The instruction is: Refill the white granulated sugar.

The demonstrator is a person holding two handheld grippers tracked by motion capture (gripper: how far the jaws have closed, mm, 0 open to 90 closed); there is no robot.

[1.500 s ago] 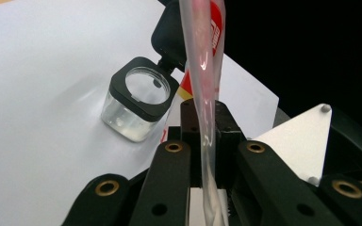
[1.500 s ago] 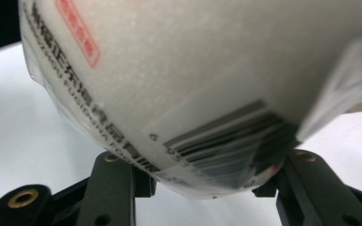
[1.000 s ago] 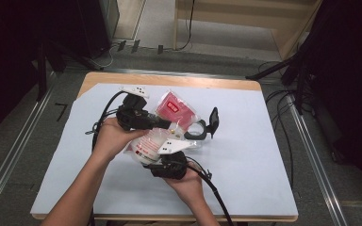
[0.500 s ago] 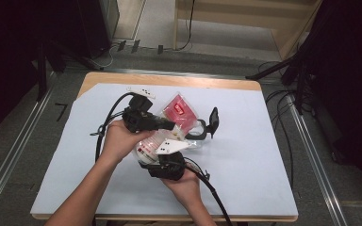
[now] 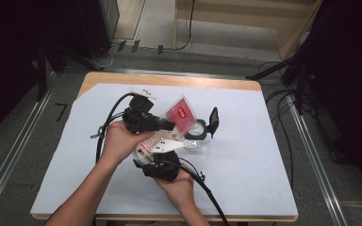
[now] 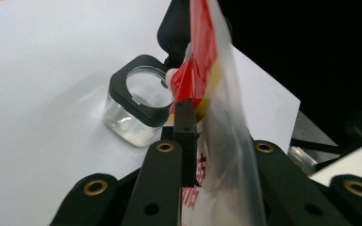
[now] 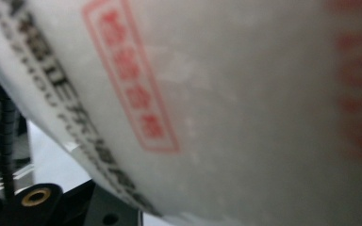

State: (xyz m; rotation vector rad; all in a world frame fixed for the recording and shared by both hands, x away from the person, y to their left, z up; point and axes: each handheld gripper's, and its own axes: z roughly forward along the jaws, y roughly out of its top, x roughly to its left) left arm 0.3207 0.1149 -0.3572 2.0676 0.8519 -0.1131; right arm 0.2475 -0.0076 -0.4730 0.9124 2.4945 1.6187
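A clear bag [image 5: 179, 114] with a red label and white grains hangs tilted over the middle of the table. My left gripper [image 5: 168, 126] is shut on its red upper end, and its jaws have just eased open a little with the bag [image 6: 217, 94] still between them. My right gripper [image 5: 159, 153] is shut on the bag's white lower end, whose printed side [image 7: 217, 94] sits close up in the right gripper view. Just past the bag's red tip stands a clear square container [image 6: 139, 101] with a black rim and its black lid [image 5: 213, 120] flipped up.
A pale blue sheet [image 5: 264, 165] covers the wooden table [image 5: 207, 81], with free room on its right and left. Black cables trail from both grippers over the near edge. Metal rails [image 5: 311, 155] and floor cables run beside the table.
Both hands stay in about the same place. The bag's red end has shifted slightly right, toward the container.
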